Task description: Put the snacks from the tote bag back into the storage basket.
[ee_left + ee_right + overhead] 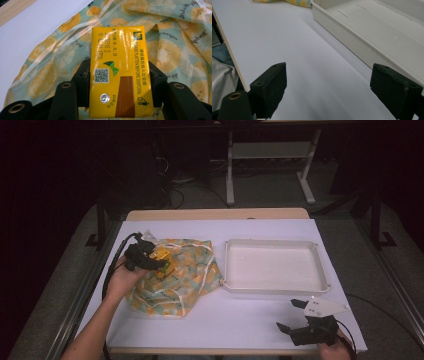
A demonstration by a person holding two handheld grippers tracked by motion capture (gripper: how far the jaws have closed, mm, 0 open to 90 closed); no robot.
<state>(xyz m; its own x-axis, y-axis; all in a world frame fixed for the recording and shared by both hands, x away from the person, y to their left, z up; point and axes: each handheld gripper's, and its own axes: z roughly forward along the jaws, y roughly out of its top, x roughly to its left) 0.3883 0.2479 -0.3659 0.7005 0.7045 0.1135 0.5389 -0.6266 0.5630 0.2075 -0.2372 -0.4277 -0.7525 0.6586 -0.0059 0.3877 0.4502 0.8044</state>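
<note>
A yellow drink carton [121,72] sits clamped between the jaws of my left gripper [159,261], held just above a crumpled drawstring bag [175,277] printed with lemon slices. In the high view the yellow drink carton [164,260] shows at the bag's upper left part. My right gripper [291,316] rests near the table's front right corner, jaws wide open, nothing between them. Its right fingertip [395,88] lies close to the white tray's [352,41] near wall.
The white tray [227,270] stands at the right middle of the white table cover [235,317], with nothing in it. The bag's white drawstrings [202,262] trail over the fabric. Table legs and cables stand on the dark floor beyond the far edge.
</note>
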